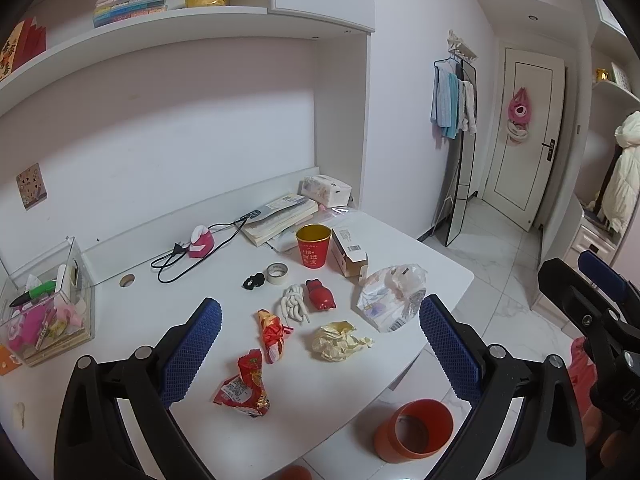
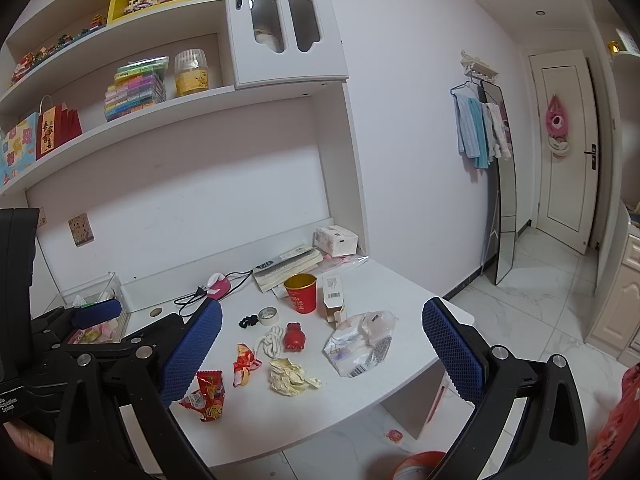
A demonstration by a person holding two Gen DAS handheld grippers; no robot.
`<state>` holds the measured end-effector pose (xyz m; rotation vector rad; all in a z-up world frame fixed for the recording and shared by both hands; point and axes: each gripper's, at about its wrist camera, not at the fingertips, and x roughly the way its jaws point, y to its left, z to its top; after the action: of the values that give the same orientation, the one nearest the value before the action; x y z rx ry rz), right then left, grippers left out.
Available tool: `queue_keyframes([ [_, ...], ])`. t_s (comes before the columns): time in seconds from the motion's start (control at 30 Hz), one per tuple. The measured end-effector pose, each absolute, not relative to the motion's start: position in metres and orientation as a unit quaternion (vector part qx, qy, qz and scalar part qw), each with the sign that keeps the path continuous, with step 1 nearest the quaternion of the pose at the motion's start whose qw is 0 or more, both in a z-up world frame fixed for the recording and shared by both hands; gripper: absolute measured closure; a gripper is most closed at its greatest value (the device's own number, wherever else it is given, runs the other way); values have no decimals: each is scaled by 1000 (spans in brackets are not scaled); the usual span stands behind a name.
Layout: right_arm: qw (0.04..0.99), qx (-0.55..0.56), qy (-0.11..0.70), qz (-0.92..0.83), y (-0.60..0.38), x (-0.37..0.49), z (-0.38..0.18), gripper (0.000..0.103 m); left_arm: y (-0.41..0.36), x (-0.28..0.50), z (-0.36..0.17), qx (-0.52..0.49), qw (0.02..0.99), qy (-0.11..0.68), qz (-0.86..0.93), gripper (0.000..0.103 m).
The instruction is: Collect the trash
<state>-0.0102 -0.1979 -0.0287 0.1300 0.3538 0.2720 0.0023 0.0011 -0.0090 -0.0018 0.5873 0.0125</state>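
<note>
Trash lies on the white desk (image 1: 332, 400): a red snack wrapper (image 1: 244, 386), a red-orange candy wrapper (image 1: 272, 334), a crumpled yellow paper ball (image 1: 338, 340) and a clear plastic bag (image 1: 390, 296). They also show in the right wrist view: snack wrapper (image 2: 206, 396), candy wrapper (image 2: 244, 364), paper ball (image 2: 290, 376), plastic bag (image 2: 360, 342). An orange bin (image 1: 416, 428) stands on the floor by the desk's front edge. My left gripper (image 1: 320, 350) is open and empty above the desk front. My right gripper (image 2: 322, 350) is open and empty, further back.
Also on the desk: a red paper cup (image 1: 313, 246), a cardboard box (image 1: 350, 254), a tape roll (image 1: 277, 273), a white cord (image 1: 294, 304), a red figurine (image 1: 320, 294), books (image 1: 280, 218), a tissue pack (image 1: 326, 189), a clear organizer box (image 1: 48, 308).
</note>
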Motion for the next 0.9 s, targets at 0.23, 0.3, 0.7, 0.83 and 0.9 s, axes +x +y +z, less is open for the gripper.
queue_keyframes([
  [0.23, 973, 66, 177, 135, -198, -10, -28, 5, 1, 3, -9, -1, 957, 290, 7, 5],
  [0.3, 972, 67, 178, 135, -198, -10, -28, 5, 1, 3, -9, -1, 957, 291, 7, 5],
  [0.7, 971, 66, 181, 139, -194, -7, -33, 5, 7, -7, -25, 0, 956, 295, 11, 5],
  [0.83, 971, 66, 181, 139, -193, -8, -34, 5, 8, -7, -25, 0, 955, 295, 11, 5],
  [0.9, 971, 65, 181, 139, -193, -8, -33, 5, 8, -7, -26, 0, 955, 296, 10, 5],
])
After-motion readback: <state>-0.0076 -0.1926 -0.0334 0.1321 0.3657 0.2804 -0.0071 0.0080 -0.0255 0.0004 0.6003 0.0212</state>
